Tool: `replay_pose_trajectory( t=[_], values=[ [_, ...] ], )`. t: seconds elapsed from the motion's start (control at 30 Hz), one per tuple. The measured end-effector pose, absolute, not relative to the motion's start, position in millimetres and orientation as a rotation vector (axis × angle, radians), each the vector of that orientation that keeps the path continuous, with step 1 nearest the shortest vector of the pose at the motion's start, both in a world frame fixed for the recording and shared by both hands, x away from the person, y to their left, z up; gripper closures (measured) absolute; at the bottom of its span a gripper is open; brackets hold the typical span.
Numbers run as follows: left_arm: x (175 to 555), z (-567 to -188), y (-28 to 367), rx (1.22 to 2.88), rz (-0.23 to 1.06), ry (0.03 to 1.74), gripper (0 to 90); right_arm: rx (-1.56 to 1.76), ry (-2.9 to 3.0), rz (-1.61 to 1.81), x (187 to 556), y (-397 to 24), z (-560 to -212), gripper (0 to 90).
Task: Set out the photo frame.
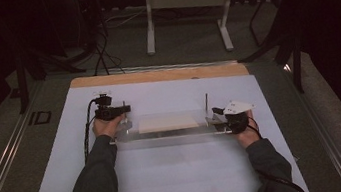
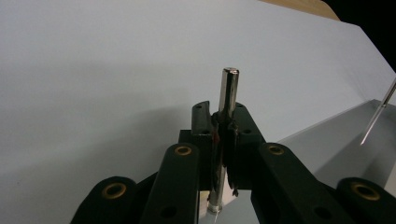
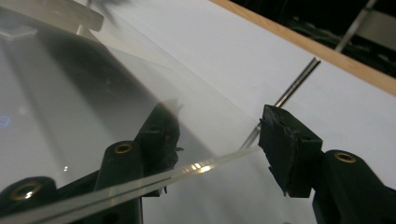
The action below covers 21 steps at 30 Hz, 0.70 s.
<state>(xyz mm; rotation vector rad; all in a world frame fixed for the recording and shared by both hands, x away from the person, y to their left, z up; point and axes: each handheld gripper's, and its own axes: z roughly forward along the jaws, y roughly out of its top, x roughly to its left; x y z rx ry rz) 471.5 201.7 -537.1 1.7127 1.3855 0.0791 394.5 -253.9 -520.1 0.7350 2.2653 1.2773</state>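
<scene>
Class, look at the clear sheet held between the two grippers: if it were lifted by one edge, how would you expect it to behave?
The clear sheet probably stays stiff rather than drooping: its edge runs straight across the right gripper view. Its glossy, reflective face suggests it could slip in the jaws. The thin metal rod standing at its end looks apt to catch or bend.

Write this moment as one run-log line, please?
left hand-held gripper: shut on metal pin | right hand-held gripper: open, astride clear plate edge | thin rod: beyond | surface: white sheet
</scene>
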Motion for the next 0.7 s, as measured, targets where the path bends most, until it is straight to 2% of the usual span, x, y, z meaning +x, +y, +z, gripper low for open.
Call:
replay_pose_trajectory(
  t=[0.7],
  values=[
    [470.0,-534.9,204.9,1.722,0.074,1.367,80.0,0.713,2.286,1.315,393.2,-250.2,-517.8,48.1]
  ],
)
